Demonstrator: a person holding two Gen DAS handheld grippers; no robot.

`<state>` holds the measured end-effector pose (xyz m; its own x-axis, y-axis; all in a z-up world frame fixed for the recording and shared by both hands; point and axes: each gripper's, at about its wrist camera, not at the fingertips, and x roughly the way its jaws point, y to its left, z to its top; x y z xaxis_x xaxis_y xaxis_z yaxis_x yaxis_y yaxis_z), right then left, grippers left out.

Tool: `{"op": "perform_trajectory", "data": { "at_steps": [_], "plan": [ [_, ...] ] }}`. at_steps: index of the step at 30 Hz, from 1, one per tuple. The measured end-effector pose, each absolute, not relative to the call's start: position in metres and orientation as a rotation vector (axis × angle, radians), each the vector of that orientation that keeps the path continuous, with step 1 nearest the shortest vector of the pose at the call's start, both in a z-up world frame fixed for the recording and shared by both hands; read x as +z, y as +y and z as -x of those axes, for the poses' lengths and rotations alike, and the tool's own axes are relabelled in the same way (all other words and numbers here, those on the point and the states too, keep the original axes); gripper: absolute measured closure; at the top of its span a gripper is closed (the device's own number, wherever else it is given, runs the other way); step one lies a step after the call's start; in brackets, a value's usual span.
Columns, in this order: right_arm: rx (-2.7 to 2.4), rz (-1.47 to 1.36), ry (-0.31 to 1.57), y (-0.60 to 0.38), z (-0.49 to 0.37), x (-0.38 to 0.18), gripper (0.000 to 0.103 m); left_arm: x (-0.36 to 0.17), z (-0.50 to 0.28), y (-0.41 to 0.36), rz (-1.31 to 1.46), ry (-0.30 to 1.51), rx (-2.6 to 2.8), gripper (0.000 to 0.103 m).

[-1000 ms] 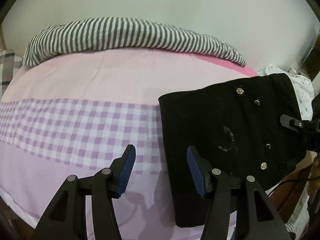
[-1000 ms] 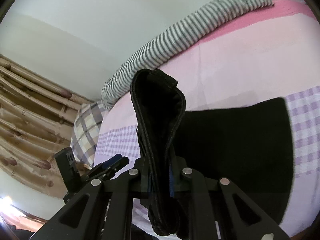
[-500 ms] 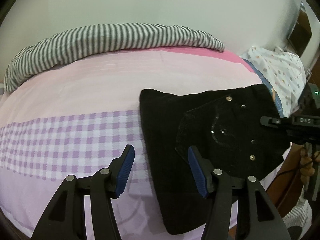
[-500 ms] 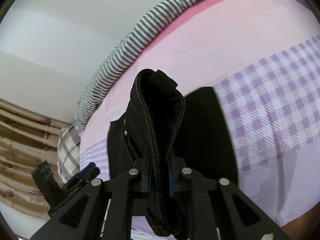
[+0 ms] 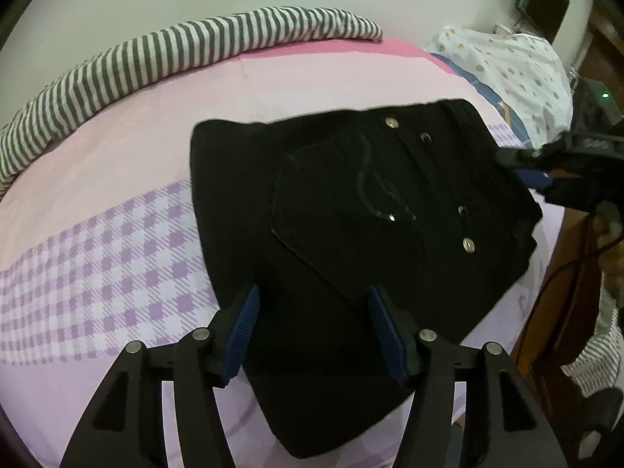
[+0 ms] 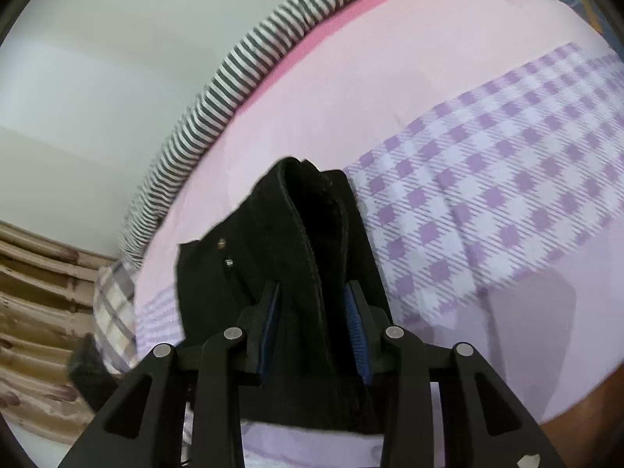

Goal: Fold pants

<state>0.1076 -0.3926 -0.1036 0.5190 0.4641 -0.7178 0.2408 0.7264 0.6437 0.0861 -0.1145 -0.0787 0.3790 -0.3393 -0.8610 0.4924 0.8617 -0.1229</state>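
Note:
The black pants [image 5: 351, 210] lie folded on the pink and lilac checked bed sheet [image 5: 117, 257], with metal buttons facing up. My left gripper [image 5: 314, 331] hangs open just above their near edge, and no cloth sits between its blue pads [image 5: 241, 331]. My right gripper [image 6: 312, 327] is at the waistband end [image 6: 308, 234]. Its jaws are opening; the thick fold still stands between them, but the ribbed pads [image 6: 357, 327] have come off it. In the left wrist view the right gripper [image 5: 530, 175] sits at the right edge of the pants.
A grey-striped rolled blanket [image 5: 175, 50] runs along the far side by the wall. A dotted white pillow [image 5: 514, 66] lies at the right, and a plaid pillow [image 6: 113, 312] lies near a wooden headboard [image 6: 35, 304]. A hand [image 5: 608, 230] and a cable hang past the bed's right edge.
The right gripper came down with the waistband fold onto the bed and its jaws have parted. The left gripper moved right, from the sheet to over the pants.

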Motion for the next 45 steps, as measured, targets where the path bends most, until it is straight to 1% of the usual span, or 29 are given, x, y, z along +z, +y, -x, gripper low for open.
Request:
{"op": "perform_trajectory", "data": {
  "at_steps": [3, 8, 10, 11, 12, 13, 17, 18, 20, 22, 26, 30, 32, 35, 38, 39, 42, 45],
  "plan": [
    [0.172, -0.820, 1.047, -0.400, -0.089, -0.100, 0.071, -0.086, -0.081, -0.112, -0.162, 1.069, -0.546, 0.043],
    [0.181, -0.888, 1.060, -0.405, -0.067, -0.111, 0.071, -0.089, -0.079, -0.108, -0.126, 1.080, -0.551, 0.043],
    [0.178, -0.912, 1.061, -0.404, -0.064, -0.115, 0.073, -0.089, -0.077, -0.108, -0.127, 1.080, -0.549, 0.043],
    [0.177, -0.907, 1.057, -0.402, -0.063, -0.115, 0.076, -0.089, -0.077, -0.107, -0.126, 1.079, -0.547, 0.043],
    [0.181, -0.890, 1.052, -0.400, -0.064, -0.112, 0.084, -0.090, -0.076, -0.107, -0.125, 1.078, -0.546, 0.043],
    [0.185, -0.873, 1.044, -0.398, -0.064, -0.108, 0.087, -0.090, -0.076, -0.106, -0.123, 1.080, -0.546, 0.043],
    [0.208, -0.804, 1.034, -0.387, -0.070, -0.095, 0.087, -0.093, -0.078, -0.104, -0.112, 1.085, -0.547, 0.042],
    [0.199, -0.781, 1.036, -0.384, -0.073, -0.097, 0.085, -0.093, -0.077, -0.104, -0.114, 1.085, -0.546, 0.042],
    [0.168, -0.756, 1.056, -0.383, -0.076, -0.102, 0.084, -0.094, -0.076, -0.104, -0.117, 1.083, -0.545, 0.042],
    [0.164, -0.759, 1.055, -0.383, -0.075, -0.104, 0.090, -0.094, -0.075, -0.103, -0.115, 1.083, -0.547, 0.042],
    [0.186, -0.772, 0.967, -0.386, -0.056, -0.083, 0.094, -0.090, -0.073, -0.099, -0.098, 1.094, -0.567, 0.042],
    [0.161, -0.742, 0.974, -0.381, -0.042, -0.082, 0.094, -0.087, -0.067, -0.095, -0.102, 1.100, -0.602, 0.042],
    [0.120, -0.710, 1.011, -0.380, -0.042, -0.095, 0.094, -0.091, -0.066, -0.095, -0.118, 1.112, -0.606, 0.042],
    [0.087, -0.740, 1.060, -0.383, -0.043, -0.123, 0.094, -0.095, -0.062, -0.094, -0.138, 1.113, -0.615, 0.042],
    [0.090, -0.770, 1.067, -0.387, -0.045, -0.130, 0.094, -0.097, -0.063, -0.096, -0.149, 1.120, -0.616, 0.042],
    [0.092, -0.768, 1.072, -0.388, -0.045, -0.129, 0.092, -0.097, -0.063, -0.096, -0.153, 1.124, -0.612, 0.042],
    [0.080, -0.734, 1.082, -0.386, -0.050, -0.119, 0.078, -0.093, -0.063, -0.097, -0.160, 1.114, -0.605, 0.042],
    [0.059, -0.711, 1.037, -0.388, -0.056, -0.102, 0.077, -0.084, -0.064, -0.099, -0.153, 1.093, -0.594, 0.042]
  ]
}}
